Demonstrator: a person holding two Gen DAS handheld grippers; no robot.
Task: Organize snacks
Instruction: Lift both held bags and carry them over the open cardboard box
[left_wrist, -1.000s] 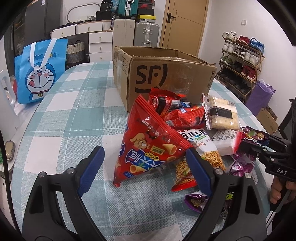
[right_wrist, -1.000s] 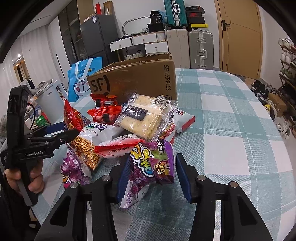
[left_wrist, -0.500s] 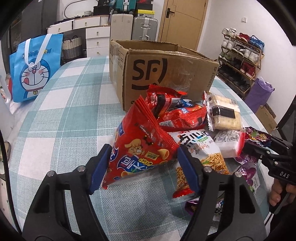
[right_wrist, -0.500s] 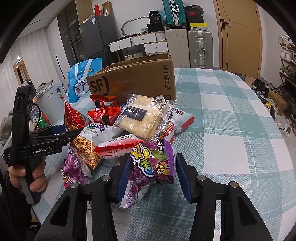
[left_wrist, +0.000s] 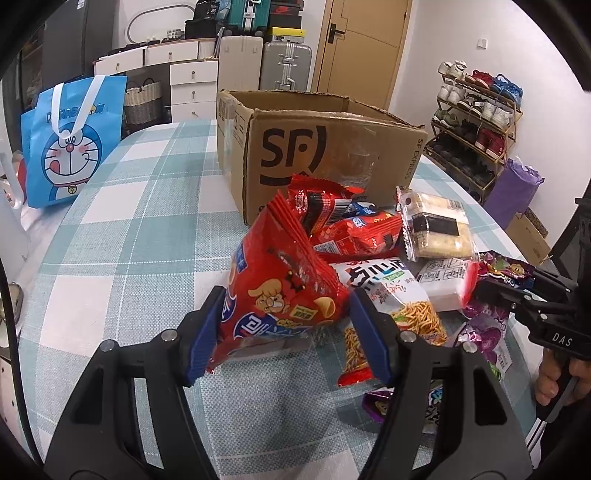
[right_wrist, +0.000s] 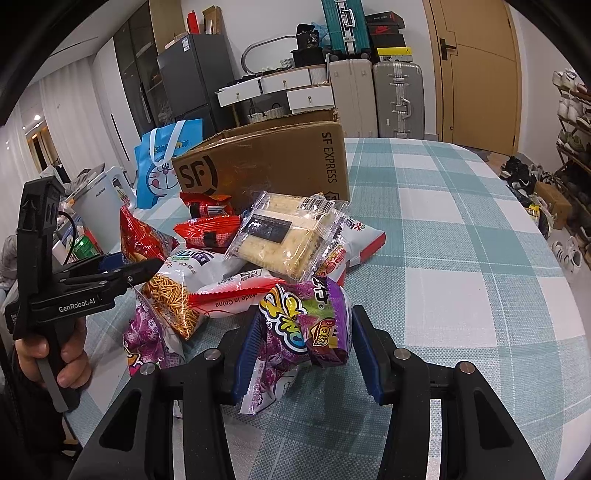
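A heap of snack packets lies on the checked table in front of an open SF cardboard box (left_wrist: 314, 147). My left gripper (left_wrist: 284, 332) has a red chip bag (left_wrist: 273, 291) between its blue pads; the jaws are closing and both pads touch the bag. My right gripper (right_wrist: 306, 350) is shut on a purple snack bag (right_wrist: 306, 317) at the near edge of the heap. A clear cracker pack (right_wrist: 284, 236) lies on top, with a noodle-snack bag (left_wrist: 399, 295) and red packets (left_wrist: 351, 229) around it. Each gripper, held by a hand, shows at the edge of the other's view.
A blue cartoon tote bag (left_wrist: 70, 147) stands at the table's far left edge. The checked tablecloth (right_wrist: 461, 258) is bare to the right of the heap. Behind the table are drawers, suitcases (right_wrist: 399, 99), a door and a shoe rack (left_wrist: 476, 122).
My left gripper moved forward around the red chip bag and its jaws narrowed until the pads met the bag. The right gripper kept still on the purple bag.
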